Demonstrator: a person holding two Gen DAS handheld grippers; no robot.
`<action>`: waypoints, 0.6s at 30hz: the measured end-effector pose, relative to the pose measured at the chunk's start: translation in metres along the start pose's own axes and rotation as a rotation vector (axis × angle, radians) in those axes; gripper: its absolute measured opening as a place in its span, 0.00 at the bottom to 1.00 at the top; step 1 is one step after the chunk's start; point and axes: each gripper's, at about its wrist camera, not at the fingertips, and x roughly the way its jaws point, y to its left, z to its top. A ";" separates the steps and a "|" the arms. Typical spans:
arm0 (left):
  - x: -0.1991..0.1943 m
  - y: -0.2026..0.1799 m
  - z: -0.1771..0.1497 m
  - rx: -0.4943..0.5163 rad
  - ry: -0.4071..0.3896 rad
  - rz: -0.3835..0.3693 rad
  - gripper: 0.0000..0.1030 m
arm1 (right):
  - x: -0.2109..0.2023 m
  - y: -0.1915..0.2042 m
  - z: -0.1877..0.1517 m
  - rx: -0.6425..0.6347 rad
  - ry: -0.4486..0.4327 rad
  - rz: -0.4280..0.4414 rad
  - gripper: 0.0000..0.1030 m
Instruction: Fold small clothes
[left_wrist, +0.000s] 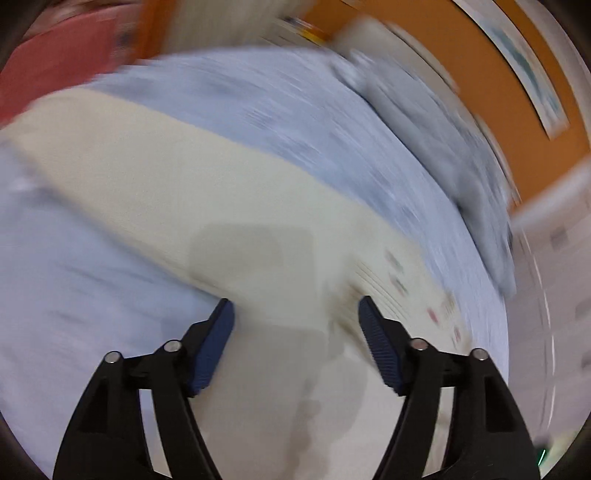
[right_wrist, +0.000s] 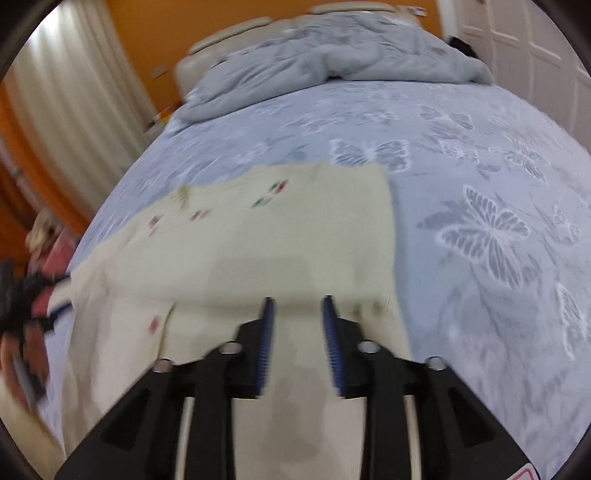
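Cream garment (right_wrist: 258, 236) spread flat mid-bed (right_wrist: 480, 155) for folding; left hand-held gripper (left_wrist: 295, 314) wide open, right hand-held gripper (right_wrist: 298, 310) part-open (both empty), poised above.

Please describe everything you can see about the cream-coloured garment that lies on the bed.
The cream garment looks like soft knit fabric with small red and green motifs near one end. It lies spread fairly flat on the blue butterfly-print bedsheet, with a fold line across it in the right wrist view and a straight edge on its right side. Both grippers, left and right, are open above it, not gripping. Blur hides finer details.
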 end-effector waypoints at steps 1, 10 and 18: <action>-0.008 0.028 0.017 -0.066 -0.017 0.028 0.68 | -0.007 0.004 -0.012 -0.005 0.014 0.014 0.36; -0.034 0.206 0.103 -0.603 -0.131 0.143 0.63 | -0.026 0.032 -0.123 0.087 0.251 0.052 0.44; -0.051 0.071 0.148 -0.143 -0.181 0.116 0.06 | -0.040 0.052 -0.120 0.036 0.229 0.050 0.50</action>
